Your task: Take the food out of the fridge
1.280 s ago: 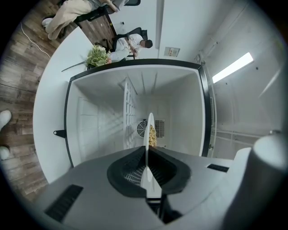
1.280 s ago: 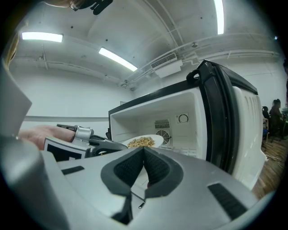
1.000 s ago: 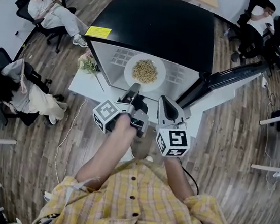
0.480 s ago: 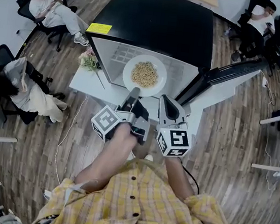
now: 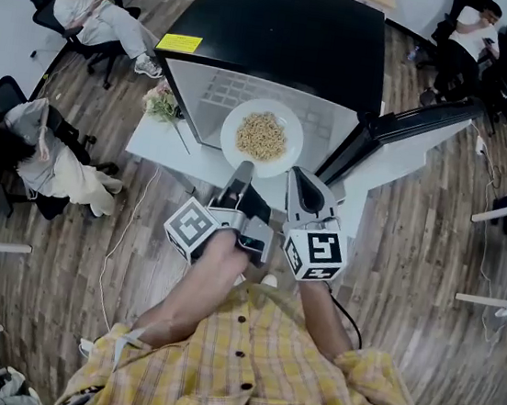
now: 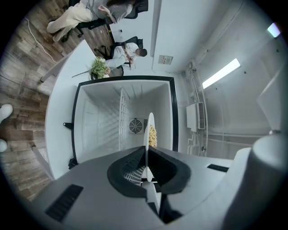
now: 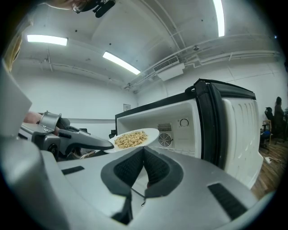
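White plate (image 5: 232,141) of pale food (image 5: 261,135) is clamped by its near rim in the left gripper (image 5: 243,168), at the mouth of the open fridge (image 5: 284,43) (door swung right). The right gripper (image 5: 298,184) – jaws together, empty – hangs just beside it.

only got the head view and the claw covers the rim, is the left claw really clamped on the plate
Observer: Yes. In the left gripper view the left claw is shut on the rim of the plate, which stands edge-on between its pads.
Operator: anything else in the fridge
Observer: That view looks into the fridge: only a wire shelf and a fan grille on the back wall show, though the claw hides the near part.
Operator: and the right claw
Observer: The right gripper view shows the right claw shut, with nothing between its pads.
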Tool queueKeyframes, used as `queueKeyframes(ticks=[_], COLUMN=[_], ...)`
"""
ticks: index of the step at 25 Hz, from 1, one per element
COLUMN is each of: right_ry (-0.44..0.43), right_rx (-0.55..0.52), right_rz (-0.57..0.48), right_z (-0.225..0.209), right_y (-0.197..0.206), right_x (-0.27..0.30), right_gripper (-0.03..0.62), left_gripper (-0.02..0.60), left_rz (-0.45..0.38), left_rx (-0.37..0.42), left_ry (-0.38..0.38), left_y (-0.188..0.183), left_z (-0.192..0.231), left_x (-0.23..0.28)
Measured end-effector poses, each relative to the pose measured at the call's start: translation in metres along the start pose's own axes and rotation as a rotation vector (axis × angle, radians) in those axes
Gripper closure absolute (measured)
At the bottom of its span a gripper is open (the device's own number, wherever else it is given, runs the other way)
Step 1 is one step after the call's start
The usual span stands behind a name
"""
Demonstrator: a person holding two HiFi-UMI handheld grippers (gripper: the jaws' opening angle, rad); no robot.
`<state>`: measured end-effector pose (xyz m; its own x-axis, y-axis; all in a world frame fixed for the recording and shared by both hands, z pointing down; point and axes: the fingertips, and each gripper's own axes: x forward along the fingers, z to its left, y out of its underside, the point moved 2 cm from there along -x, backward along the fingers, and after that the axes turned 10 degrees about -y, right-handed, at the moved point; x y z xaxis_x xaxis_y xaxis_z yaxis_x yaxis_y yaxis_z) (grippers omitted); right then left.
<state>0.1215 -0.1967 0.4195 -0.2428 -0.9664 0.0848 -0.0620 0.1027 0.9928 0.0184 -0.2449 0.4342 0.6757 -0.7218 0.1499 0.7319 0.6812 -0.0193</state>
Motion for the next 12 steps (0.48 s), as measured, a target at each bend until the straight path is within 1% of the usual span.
queueKeyframes(ticks=[9, 12], right_ry=[-0.03, -0.03], right_rx=[-0.012, -0.013], right_rz=[-0.005, -0.008], right_z=[0.0064, 0.0086], right_y=[-0.0001, -0.0006], right_x=[-0.0042, -0.007], right_gripper=[0.586, 0.586], left_gripper=[0.565, 0.565], left_rz=[-0.01, -0.01], left_rx=[-0.039, -0.025], left_ry=[-0.019, -0.016], left_y=[0.0019, 0.0025], left_z=[0.0088, 0.0072], left_x=[-0.0069, -0.0098])
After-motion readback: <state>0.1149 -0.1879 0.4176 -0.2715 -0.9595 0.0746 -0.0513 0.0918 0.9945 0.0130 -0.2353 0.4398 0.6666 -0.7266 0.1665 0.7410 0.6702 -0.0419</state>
